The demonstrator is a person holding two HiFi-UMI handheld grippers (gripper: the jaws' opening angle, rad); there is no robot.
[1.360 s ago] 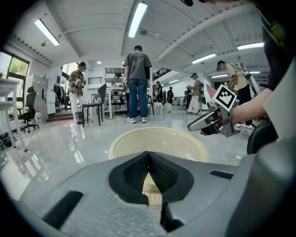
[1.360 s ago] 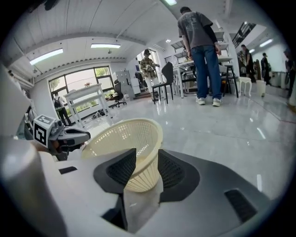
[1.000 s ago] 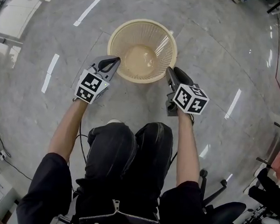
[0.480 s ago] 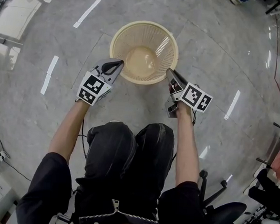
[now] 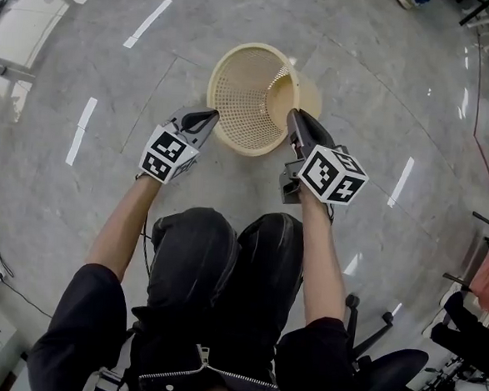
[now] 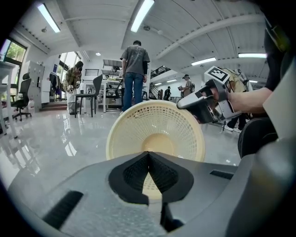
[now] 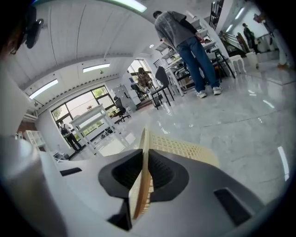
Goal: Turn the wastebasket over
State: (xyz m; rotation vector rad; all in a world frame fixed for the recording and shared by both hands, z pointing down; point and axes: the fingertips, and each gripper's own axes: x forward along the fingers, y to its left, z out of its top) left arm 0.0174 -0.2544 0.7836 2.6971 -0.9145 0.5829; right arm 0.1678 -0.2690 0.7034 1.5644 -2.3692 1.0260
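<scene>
We see a round basket point(image 5: 247, 99) of cream plastic, its wall an open mesh of small square holes, its rim a smooth band and its bottom a solid disc, the whole narrowing from mouth to base. It is tipped on its side ahead of our knees, its mouth turned toward us and to our left and its base pointing away; whether any part rests on the floor point(image 5: 385, 100) we cannot tell. The left gripper point(image 5: 210, 114) is clamped on the near left of the rim, its dark ribbed pads meeting at the tips. The right gripper point(image 5: 293, 119) has just been closing its jaws and now pinches the rim on the opposite side, the thin band standing edge-on between its pads. Both grey shells point forward and somewhat down, each carrying its black-and-white marker cube. Our bare forearms reach out straight and nearly parallel from black sleeves, above black trousers. The floor is polished grey stone, glossy enough to mirror the ceiling lights as white streaks. A dark office chair point(image 5: 399, 373) stands at our right. The room is a wide white hall with strip lights, desks and chairs, and a person point(image 6: 134, 69) standing beyond the basket.
</scene>
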